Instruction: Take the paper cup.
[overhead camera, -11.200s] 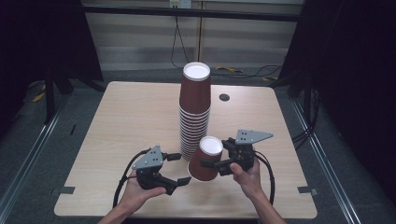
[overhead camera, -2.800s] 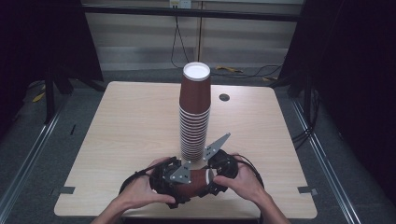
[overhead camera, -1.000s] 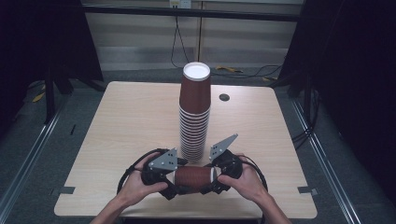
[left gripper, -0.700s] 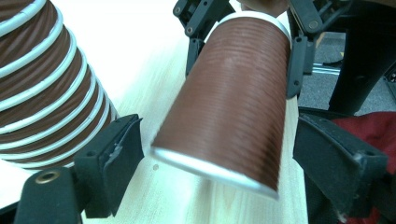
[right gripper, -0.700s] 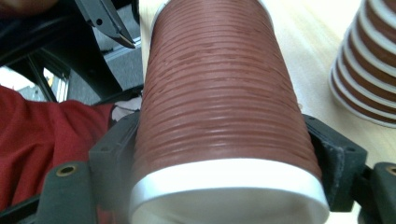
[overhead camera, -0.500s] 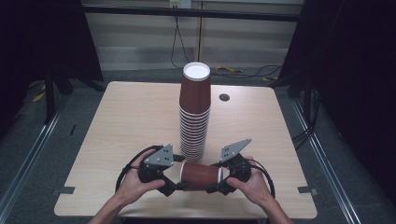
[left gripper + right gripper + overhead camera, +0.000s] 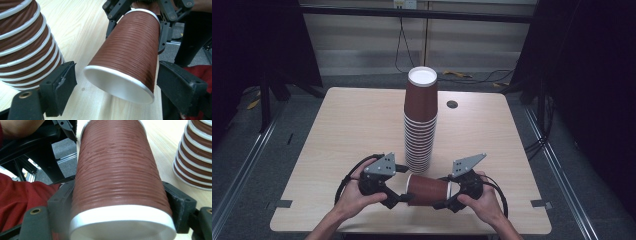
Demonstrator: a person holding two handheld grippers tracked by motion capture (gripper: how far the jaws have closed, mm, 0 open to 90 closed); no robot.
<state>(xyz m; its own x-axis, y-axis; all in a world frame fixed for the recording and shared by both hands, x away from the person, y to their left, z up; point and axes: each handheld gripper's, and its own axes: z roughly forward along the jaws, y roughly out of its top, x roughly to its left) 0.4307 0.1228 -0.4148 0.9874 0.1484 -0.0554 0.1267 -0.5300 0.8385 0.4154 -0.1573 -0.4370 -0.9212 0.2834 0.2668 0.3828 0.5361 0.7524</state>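
Your right gripper (image 7: pixel 447 199) is clamped on the cup (image 7: pixel 428 190), pads pressed on both sides near its rim. The cup lies sideways, just above the table (image 7: pixel 342 125), right in front of the stack (image 7: pixel 420 120). Your left gripper (image 7: pixel 404 196) sits at the cup's base, jaws apart either side, not pressing on it.

High view: fixed above the near edge, facing forward and down on the pale wooden table (image 7: pixel 347 130). Gripper views: very close, facing each other along the ribbed brown paper cup (image 7: pixel 130 52), shared; tall stack of brown paper cups (image 7: pixel 197 152) at 2 o'clock.
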